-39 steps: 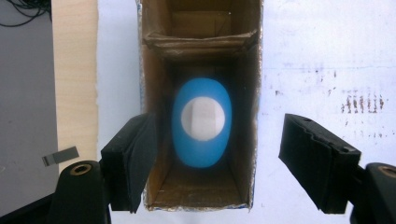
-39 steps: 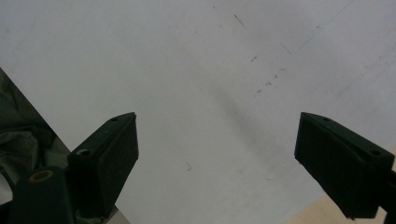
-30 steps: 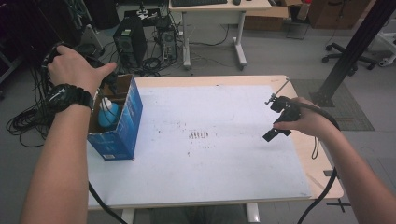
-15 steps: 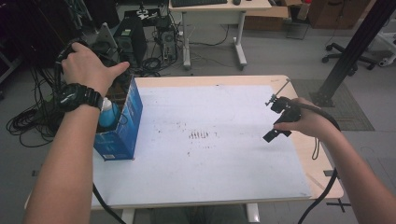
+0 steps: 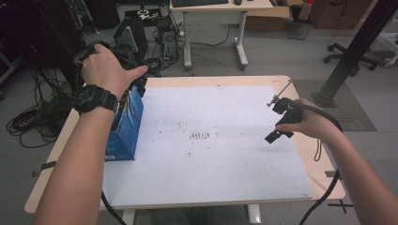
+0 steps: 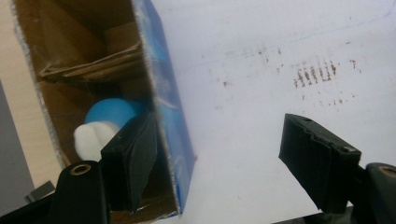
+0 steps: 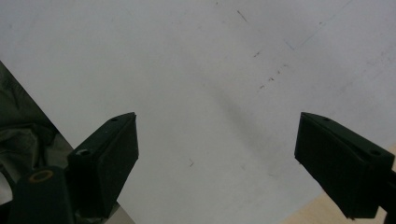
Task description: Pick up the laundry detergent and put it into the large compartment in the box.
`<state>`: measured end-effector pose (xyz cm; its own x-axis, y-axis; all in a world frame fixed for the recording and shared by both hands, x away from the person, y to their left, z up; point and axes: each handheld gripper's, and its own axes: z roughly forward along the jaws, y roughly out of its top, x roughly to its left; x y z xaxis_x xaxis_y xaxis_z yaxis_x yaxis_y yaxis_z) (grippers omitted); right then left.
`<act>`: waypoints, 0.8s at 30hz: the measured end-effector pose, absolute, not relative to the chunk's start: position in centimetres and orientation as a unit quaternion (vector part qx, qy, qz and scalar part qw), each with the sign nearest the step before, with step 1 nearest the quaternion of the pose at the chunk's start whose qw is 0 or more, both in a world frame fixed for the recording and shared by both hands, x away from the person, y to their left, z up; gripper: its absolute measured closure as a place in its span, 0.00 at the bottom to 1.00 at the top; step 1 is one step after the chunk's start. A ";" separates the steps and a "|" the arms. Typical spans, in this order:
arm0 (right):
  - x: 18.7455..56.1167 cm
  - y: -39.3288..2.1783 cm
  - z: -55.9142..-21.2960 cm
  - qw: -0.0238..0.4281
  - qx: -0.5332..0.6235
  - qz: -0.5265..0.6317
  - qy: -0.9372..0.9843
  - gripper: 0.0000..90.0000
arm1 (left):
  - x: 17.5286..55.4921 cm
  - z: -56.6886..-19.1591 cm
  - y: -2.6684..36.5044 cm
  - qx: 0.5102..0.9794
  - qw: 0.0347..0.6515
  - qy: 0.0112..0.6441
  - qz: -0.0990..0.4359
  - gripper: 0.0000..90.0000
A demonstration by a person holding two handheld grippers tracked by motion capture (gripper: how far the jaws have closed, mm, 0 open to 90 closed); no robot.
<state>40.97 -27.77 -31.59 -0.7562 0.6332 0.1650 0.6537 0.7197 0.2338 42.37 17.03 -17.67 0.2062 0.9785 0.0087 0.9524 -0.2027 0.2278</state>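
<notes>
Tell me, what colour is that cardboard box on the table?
The box is blue outside and plain brown cardboard inside, clearest in the left gripper view.

An office or lab room. Beyond the table (image 5: 225, 80) stand a desk (image 5: 220, 9), a computer tower (image 5: 165, 35) and tangled cables (image 5: 33, 119). An office chair (image 5: 382, 51) sits right of the desk.

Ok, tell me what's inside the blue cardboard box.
Inside the blue cardboard box, the left gripper view shows a blue round thing with a white piece against it, plus a folded cardboard flap. The left gripper jaw covers the rest.
</notes>
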 end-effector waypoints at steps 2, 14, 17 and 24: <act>40.9 -27.7 -31.6 0.038 -0.350 -0.140 -0.926 0.15 | 42.4 -17.8 16.8 0.774 0.084 0.623 0.075 0.31; 40.9 -28.1 -31.8 0.038 -0.352 -0.140 -0.925 0.15 | 42.8 -18.8 14.2 0.797 0.084 0.594 0.071 0.31; 40.9 -28.2 -31.8 0.039 -0.351 -0.141 -0.925 0.15 | 42.8 -19.2 13.6 0.803 0.084 0.586 0.068 0.30; 40.8 -28.1 -32.0 0.040 -0.354 -0.138 -0.924 0.15 | 42.8 -20.0 12.4 0.812 0.081 0.575 0.065 0.30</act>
<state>40.80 -28.12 -31.97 -0.7462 0.6432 0.1717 0.6654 0.7114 0.2263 42.77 12.39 -20.03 0.3303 0.9438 0.0128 0.9226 -0.3257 0.2065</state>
